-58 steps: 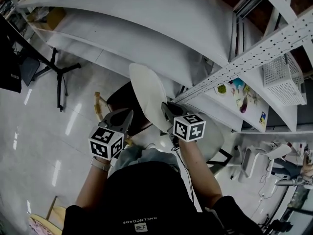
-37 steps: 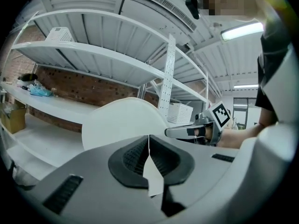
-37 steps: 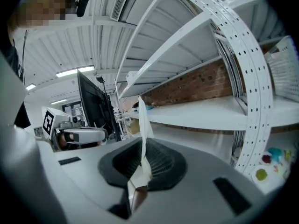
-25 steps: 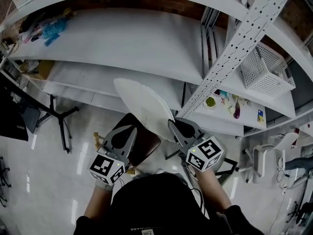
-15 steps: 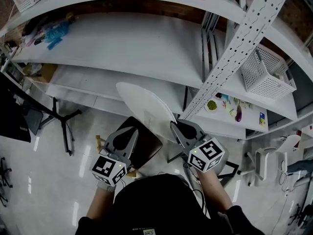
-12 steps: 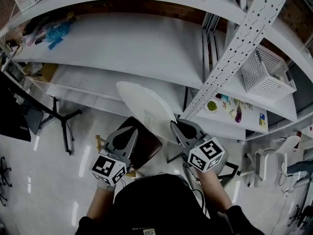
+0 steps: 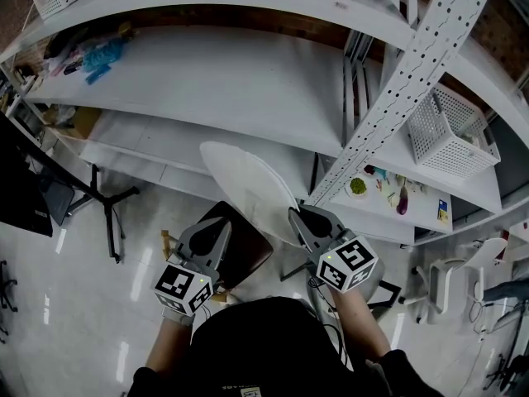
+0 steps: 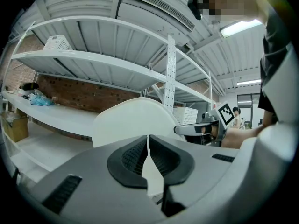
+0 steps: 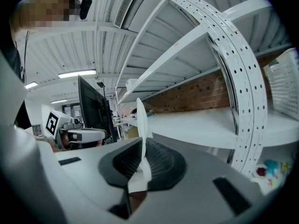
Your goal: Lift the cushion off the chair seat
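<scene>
Cushion (image 7: 248, 190) higher; basket (image 7: 450, 135) on shelf (image 7: 464, 190)

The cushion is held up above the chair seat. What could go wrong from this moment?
1. Only the right gripper pinches the cushion, and at one thin edge. The left gripper is shut and empty beside it. The cushion could slip out and drop onto the chair or the floor.
2. The cushion appears close to the shelf post, so a swing to that side might knock it against the post.
</scene>
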Available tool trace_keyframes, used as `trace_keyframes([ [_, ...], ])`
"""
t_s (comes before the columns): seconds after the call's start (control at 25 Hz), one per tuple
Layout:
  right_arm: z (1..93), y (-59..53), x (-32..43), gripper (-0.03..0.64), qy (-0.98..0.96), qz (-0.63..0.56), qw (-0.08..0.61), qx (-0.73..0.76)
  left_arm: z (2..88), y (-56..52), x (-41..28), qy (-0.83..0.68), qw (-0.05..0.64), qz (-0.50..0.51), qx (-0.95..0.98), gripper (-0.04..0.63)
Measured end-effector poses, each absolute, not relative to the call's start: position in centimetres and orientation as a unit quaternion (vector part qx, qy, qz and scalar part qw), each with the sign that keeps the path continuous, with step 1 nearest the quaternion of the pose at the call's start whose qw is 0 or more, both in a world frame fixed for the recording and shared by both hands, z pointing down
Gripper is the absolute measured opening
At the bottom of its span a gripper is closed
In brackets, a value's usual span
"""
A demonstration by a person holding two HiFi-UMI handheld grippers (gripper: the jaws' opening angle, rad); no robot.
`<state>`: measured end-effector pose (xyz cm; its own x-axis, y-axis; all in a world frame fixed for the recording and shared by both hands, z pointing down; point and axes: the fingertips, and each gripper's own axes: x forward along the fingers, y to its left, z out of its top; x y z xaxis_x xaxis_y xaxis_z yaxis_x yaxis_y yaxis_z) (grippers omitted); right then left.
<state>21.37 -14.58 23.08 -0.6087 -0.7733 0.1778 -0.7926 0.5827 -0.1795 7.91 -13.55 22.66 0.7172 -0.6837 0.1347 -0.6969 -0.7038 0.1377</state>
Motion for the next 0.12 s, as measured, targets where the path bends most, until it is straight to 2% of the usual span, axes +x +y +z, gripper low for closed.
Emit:
trace_keyframes([
  [0.12, 23.05, -14.59, 21.47, 0.026, -0.889, 0.122, 0.041, 0.44, 22.56, -13.53, 7.88, -0.376, 0.089, 0.038, 0.921, 0.015],
])
